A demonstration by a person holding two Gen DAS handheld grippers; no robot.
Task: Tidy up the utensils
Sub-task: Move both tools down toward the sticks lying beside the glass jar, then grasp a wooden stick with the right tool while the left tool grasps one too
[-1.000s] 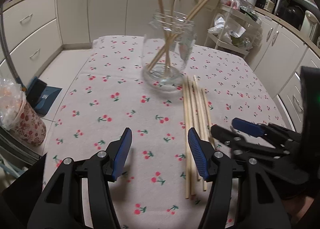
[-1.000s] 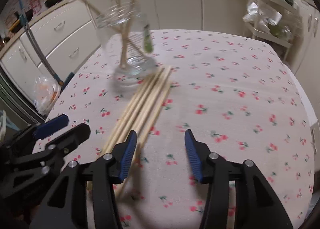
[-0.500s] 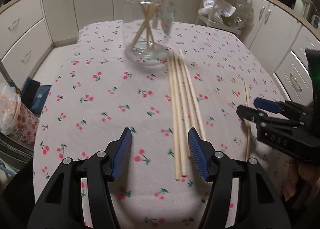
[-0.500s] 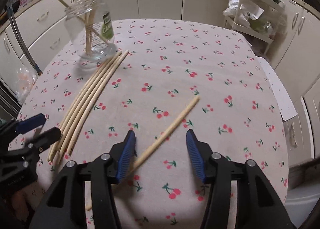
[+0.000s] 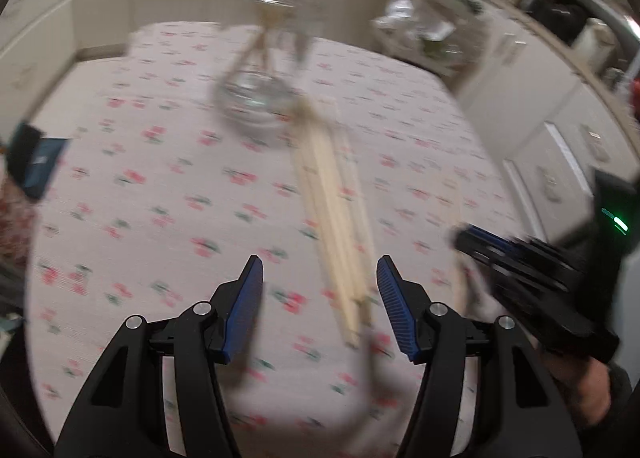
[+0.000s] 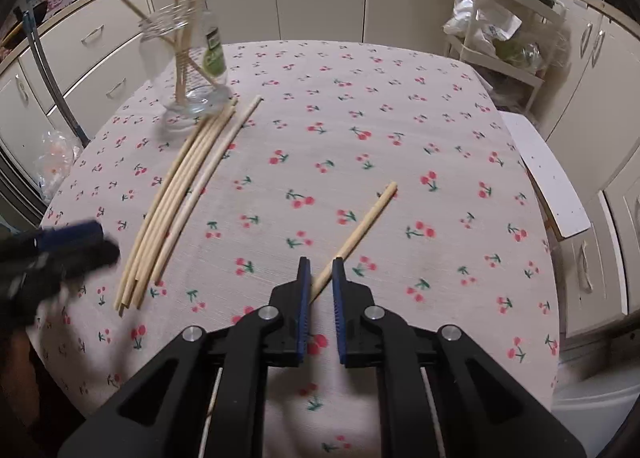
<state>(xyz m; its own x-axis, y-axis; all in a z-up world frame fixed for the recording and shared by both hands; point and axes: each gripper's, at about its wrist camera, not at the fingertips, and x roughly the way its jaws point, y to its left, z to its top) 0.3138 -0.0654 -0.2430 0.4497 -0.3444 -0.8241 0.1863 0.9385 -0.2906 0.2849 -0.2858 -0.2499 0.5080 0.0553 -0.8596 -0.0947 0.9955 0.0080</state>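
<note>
On the cherry-print tablecloth (image 6: 400, 105): right gripper (image 6: 319, 278) pinching a single pale wooden chopstick (image 6: 360, 223) near its end.
Judgement: lift level, grip firm, carry toward the clear glass jar (image 6: 188, 57). Left gripper (image 5: 318, 290) hovers low, jaws wide and empty, over the loose bundle of wooden chopsticks (image 5: 332, 209); view blurred.

Blurred left hand-held gripper (image 5: 319, 290) open above cherry-print surface (image 5: 140, 197), bundle of wooden sticks (image 5: 336, 217) between its fingers, glass jar (image 5: 264, 69) beyond
</note>
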